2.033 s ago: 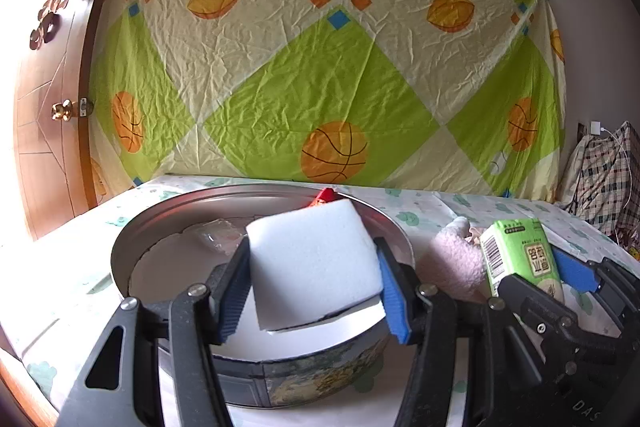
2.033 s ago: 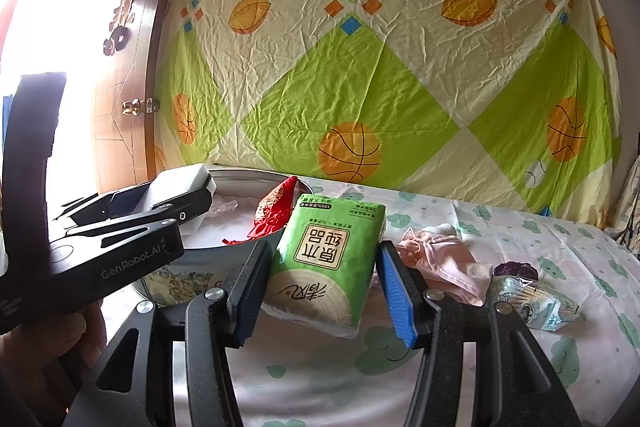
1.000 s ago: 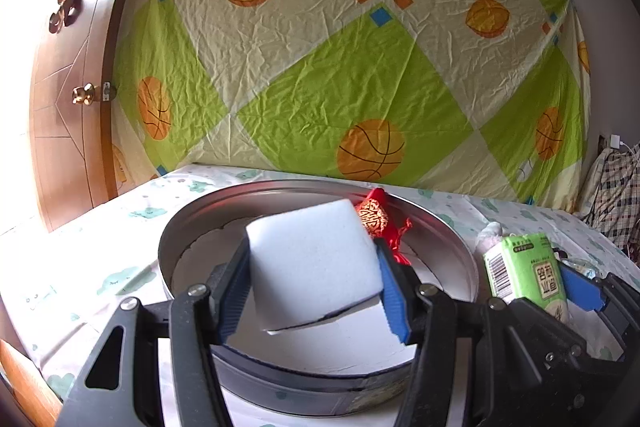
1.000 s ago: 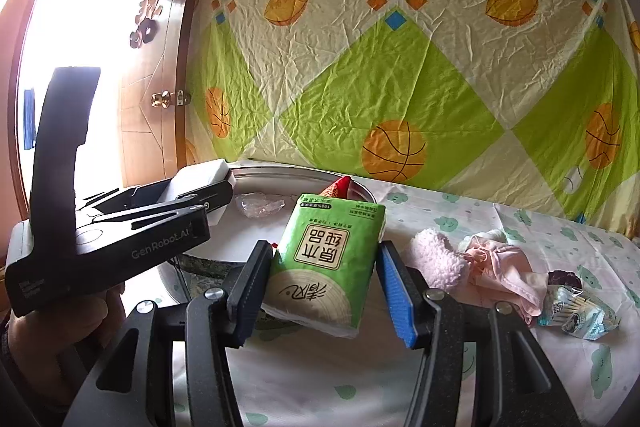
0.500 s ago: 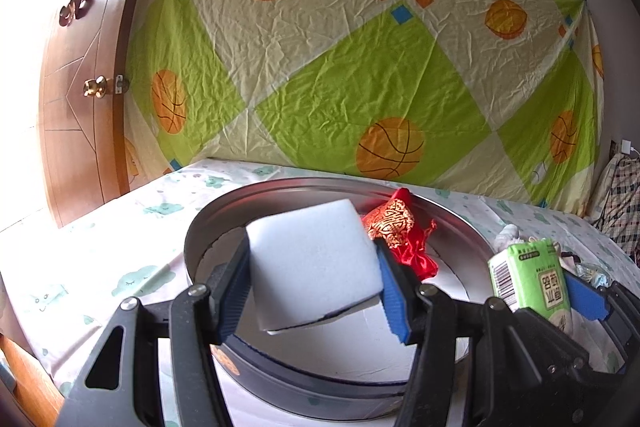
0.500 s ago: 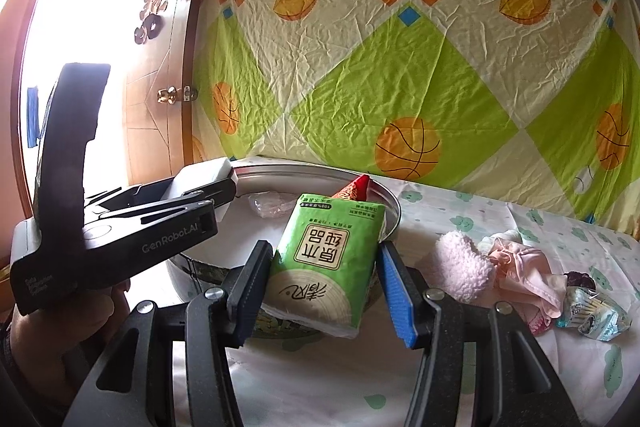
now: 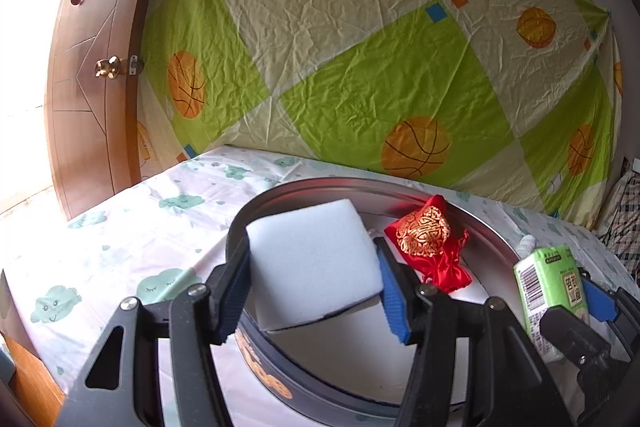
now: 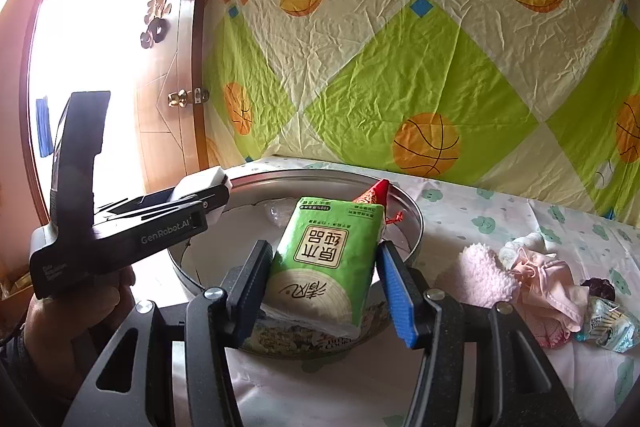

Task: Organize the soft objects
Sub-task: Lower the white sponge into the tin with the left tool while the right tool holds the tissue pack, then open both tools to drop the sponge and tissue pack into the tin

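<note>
My left gripper [image 7: 314,285] is shut on a white foam sponge [image 7: 312,263] and holds it above the near left rim of a round metal tin [image 7: 486,235]. A red and gold pouch [image 7: 430,241] lies inside the tin at the back. My right gripper [image 8: 326,281] is shut on a green pack of tissues [image 8: 328,259], held over the tin's [image 8: 414,227] front edge. In the right wrist view the left gripper [image 8: 218,193] with the sponge [image 8: 204,181] hangs over the tin's left rim. The tissue pack [image 7: 550,291] also shows at the right of the left wrist view.
The tin stands on a bed sheet [image 8: 500,223] printed with clouds. Right of it lie a pink fluffy cloth [image 8: 482,277], a pink garment [image 8: 544,281] and a crinkly wrapped packet [image 8: 610,323]. A wooden door [image 7: 86,79] stands at the left, a patterned cloth [image 7: 360,67] hangs behind.
Both grippers have moved left along the bed with their loads still held. The tin and the red pouch have slid rightward in the left wrist view; the tissue pack now hangs over the tin's edge.
</note>
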Available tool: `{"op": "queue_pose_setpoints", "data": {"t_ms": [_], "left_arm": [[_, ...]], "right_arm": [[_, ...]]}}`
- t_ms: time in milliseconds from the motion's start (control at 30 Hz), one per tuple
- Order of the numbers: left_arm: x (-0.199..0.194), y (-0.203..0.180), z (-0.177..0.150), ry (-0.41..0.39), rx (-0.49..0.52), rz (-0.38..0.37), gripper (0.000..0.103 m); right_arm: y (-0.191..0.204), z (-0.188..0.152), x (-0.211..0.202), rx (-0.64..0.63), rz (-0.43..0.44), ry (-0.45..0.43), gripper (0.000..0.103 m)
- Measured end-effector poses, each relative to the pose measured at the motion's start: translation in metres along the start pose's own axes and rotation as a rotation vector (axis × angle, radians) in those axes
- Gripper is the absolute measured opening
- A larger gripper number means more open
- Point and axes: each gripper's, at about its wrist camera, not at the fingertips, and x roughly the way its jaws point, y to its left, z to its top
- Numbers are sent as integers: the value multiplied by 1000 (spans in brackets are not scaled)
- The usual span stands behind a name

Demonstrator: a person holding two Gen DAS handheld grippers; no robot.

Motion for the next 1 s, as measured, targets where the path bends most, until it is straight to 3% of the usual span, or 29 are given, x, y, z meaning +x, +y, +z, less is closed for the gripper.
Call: {"op": "queue_pose_setpoints", "data": {"t_ms": [300, 667, 1000], "left_arm": [[5, 2, 36, 40, 34, -35, 57], [61, -3, 68, 231, 74, -68, 58], [103, -4, 70, 397, 120, -56, 58]], "right_arm": [[-5, 41, 30, -10, 30, 45, 57], [-17, 71, 94, -11, 50, 161, 57], [-15, 79, 148, -31, 75, 317, 57]]}}
